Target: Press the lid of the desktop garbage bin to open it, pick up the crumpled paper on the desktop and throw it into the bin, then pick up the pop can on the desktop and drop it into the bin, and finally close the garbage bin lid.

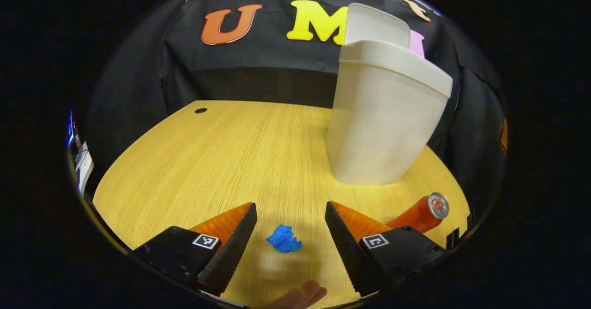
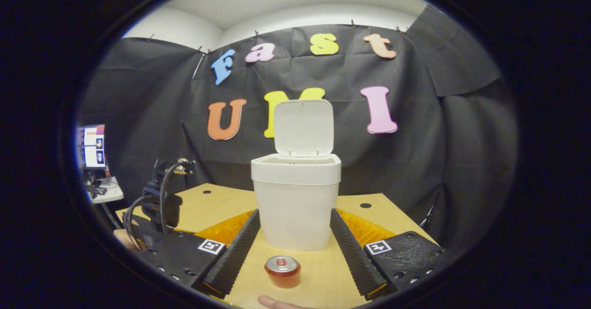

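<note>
A yellow wooden table carries a white bin, a blue crumpled paper and a red can standing upright.

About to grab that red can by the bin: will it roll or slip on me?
The can stands upright on the table, so it probably won't roll unless knocked over. Its smooth, round side may slip in a loose pinch. The right gripper is open around it; squeeze gently, since it likely dents.

White bin stands open (lid upright); blue crumpled paper and red can on the desktop.
</note>
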